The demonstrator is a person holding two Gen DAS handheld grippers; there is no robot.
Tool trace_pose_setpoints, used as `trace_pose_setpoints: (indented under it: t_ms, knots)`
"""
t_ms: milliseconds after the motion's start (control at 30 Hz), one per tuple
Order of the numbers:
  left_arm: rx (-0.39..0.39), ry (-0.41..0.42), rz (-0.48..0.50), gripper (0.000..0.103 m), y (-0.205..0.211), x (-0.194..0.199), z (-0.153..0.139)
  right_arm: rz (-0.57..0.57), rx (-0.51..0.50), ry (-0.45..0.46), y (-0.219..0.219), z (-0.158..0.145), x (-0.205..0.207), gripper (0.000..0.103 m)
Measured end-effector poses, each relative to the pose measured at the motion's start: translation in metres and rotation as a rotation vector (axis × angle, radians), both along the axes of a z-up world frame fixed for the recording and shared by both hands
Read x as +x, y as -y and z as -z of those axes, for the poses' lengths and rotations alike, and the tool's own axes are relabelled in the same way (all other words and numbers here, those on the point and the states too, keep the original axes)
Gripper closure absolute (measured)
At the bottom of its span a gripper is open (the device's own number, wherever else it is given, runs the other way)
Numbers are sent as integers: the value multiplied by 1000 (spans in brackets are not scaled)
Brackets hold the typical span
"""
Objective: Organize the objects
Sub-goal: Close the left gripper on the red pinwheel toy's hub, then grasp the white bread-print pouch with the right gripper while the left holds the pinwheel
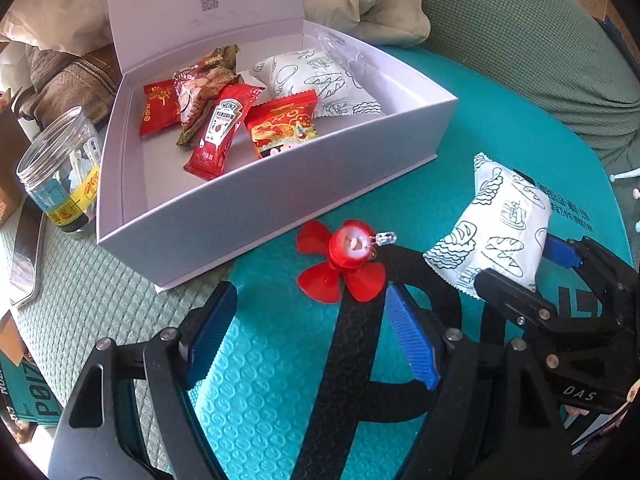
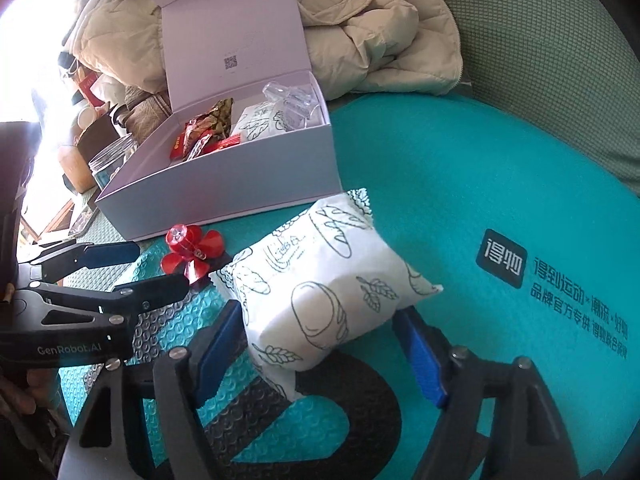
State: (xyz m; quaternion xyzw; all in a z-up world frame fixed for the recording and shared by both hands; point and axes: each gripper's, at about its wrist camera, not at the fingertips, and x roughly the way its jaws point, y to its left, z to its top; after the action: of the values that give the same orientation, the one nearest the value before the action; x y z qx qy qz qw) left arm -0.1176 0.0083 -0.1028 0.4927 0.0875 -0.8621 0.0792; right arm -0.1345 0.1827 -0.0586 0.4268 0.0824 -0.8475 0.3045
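A white packet printed with bread drawings sits tilted between the blue pads of my right gripper, which is shut on the packet just above the teal mat. My left gripper is open with only mat between its fingers. A red propeller toy lies just beyond the left fingertips, in front of the open white box. The box holds red snack sachets, a Heinz ketchup sachet, a second bread packet and clear plastic. In the right wrist view the left gripper is beside the toy.
The box has its lid standing up at the back. A clear jar stands left of it and a phone lies near the left edge. A beige jacket is heaped behind, with green upholstery to the right.
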Motion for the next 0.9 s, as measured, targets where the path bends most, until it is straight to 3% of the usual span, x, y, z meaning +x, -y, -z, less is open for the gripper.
trace_pose_setpoints:
  t_ms: [367,633,900]
  knots:
    - [-23,-52,-6,28,-12,-15,1,71,31,-16,-20,-2,-7,25]
    - [-28,-74,11,65,-19,-15,1,87,36,-15,-28,-3,-7,26]
    - [-5,-82,42,66,-28,-5,0,87,43,-15,-32,-5,-4,27]
